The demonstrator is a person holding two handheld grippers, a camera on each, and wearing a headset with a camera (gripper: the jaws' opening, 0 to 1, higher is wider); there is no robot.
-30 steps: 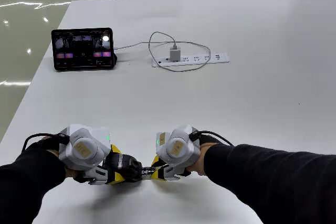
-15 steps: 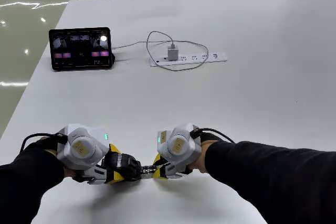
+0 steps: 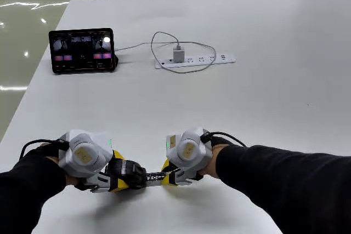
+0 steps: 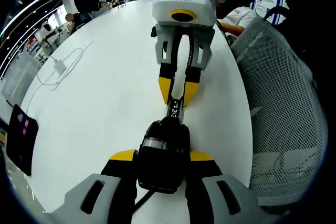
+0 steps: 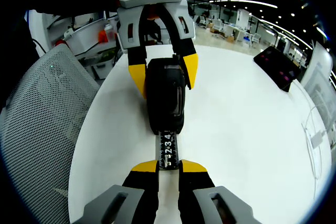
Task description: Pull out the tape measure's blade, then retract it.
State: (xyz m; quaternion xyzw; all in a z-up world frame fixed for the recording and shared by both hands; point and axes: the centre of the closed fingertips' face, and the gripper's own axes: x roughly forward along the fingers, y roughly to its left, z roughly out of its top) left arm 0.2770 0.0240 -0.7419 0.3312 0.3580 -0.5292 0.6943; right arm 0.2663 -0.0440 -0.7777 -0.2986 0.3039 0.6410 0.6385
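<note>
When viewed from the head, poses as listed below.

Left gripper (image 3: 122,173): clamped across the black tape measure (image 3: 132,175) case, one yellow-tipped jaw on each side, aimed right.

Right gripper (image 3: 169,176): pinched narrow on the blade (image 5: 168,150) tip, aimed left, nose to nose with its opposite.

Blade: extended a short way (marks 2, 3, 4 legible in the right gripper view), spanning the gap between case and right jaws.

Forearms (image 3: 274,173): black-sleeved, entering from both lower corners, angled inward, low over the table (image 3: 230,113).

Tape measure location: near edge of the white table, well apart from tablet (image 3: 82,50) and power strip (image 3: 197,60) at the far side.
</note>
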